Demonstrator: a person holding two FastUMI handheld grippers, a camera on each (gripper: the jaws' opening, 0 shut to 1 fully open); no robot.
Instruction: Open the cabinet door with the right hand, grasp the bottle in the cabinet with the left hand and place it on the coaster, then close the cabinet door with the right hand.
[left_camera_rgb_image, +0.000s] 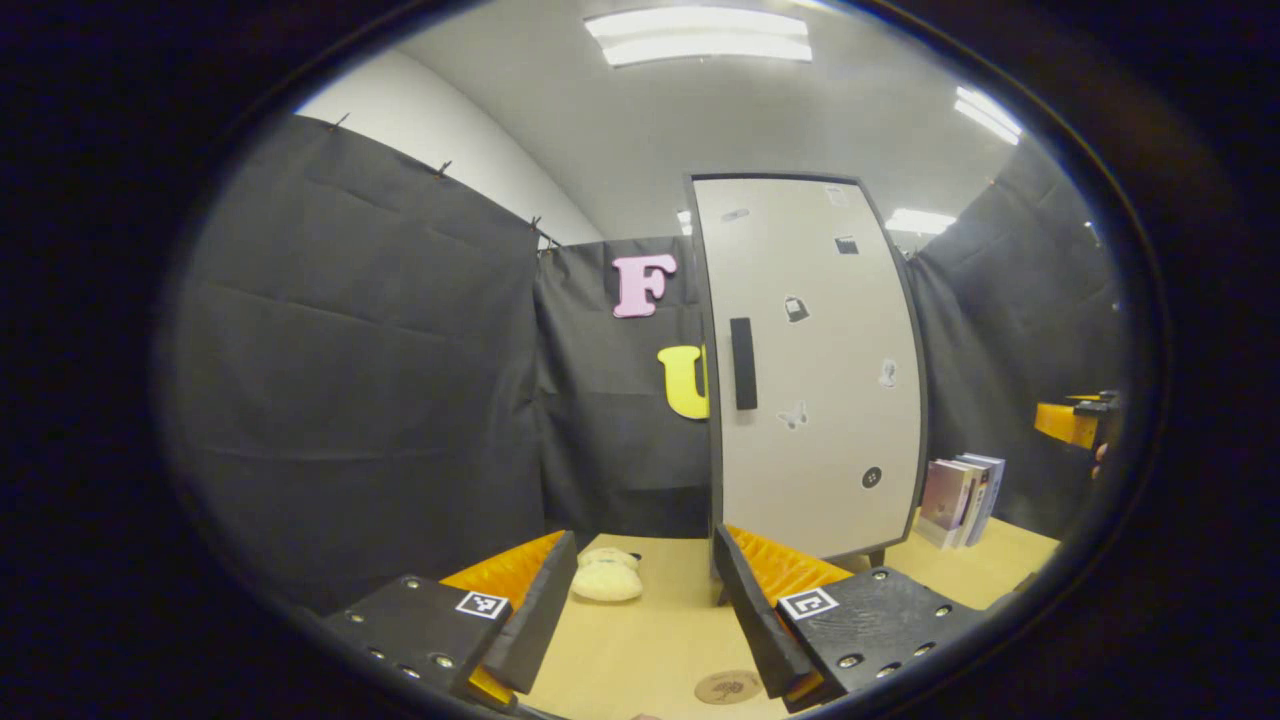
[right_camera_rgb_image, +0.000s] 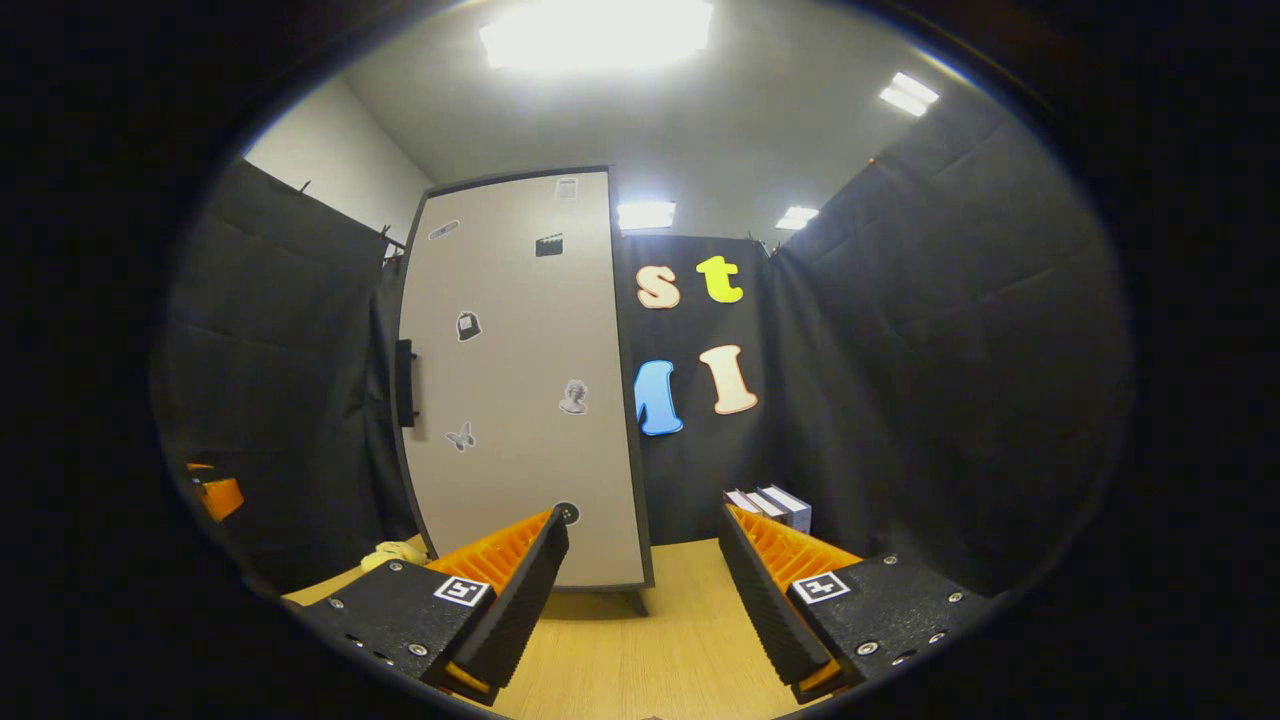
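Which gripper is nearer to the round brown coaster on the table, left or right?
Left. The left gripper hangs just behind the round brown coaster, almost over it; the right gripper is far off to the right side.

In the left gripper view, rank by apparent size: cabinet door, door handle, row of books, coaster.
1. cabinet door
2. row of books
3. door handle
4. coaster, unsure against the handle: similar in apparent area, it sits nearest the camera and is partly cut off.
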